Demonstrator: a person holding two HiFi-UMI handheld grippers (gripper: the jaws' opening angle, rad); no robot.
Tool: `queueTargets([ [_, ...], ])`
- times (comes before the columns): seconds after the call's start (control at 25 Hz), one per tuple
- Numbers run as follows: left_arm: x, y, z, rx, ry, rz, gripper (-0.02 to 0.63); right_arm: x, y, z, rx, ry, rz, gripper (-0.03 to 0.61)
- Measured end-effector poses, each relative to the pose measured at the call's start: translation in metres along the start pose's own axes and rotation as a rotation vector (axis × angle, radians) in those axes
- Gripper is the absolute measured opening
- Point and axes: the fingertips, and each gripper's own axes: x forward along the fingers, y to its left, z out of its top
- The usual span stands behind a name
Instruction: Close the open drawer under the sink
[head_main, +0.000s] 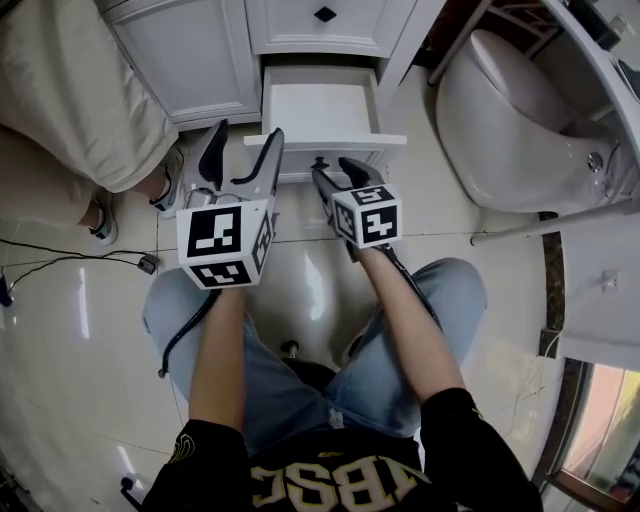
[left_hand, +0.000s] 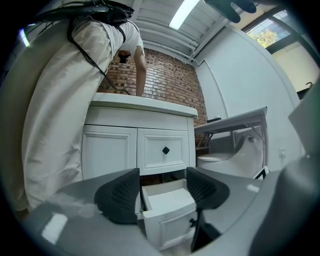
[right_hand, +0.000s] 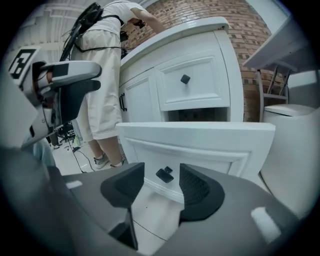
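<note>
The white drawer (head_main: 322, 108) under the sink stands pulled out from the vanity, its front panel (right_hand: 200, 140) facing me. Its small black knob (right_hand: 164, 174) shows in the gap between the right gripper's (right_hand: 162, 182) fingers, just beyond the tips and untouched; those jaws stand partly apart. In the head view the right gripper (head_main: 338, 172) points down at the drawer front from close range. The left gripper (head_main: 243, 150) is open and held level by the drawer's left front corner, with the drawer (left_hand: 170, 220) seen between its fingers (left_hand: 120, 195) and nothing held.
A person in beige shorts (head_main: 70, 90) stands at the vanity to the left. A white toilet (head_main: 510, 120) sits right of the drawer. Above the open drawer is a shut drawer with a black knob (head_main: 325, 14). Cables (head_main: 60, 262) lie on the tiled floor.
</note>
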Motion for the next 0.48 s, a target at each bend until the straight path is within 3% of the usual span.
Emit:
queueTargets([
  [0.28,0.016,-0.001,-0.006,-0.013,0.010,-0.016,0.293,0.033,-0.010,-0.017,0.168,0.063,-0.003,0.130],
  [0.48,0.028,0.003,-0.011,-0.028,0.022,-0.019,0.293,0.048,-0.013,-0.009,0.161,0.065,-0.015,0.135],
])
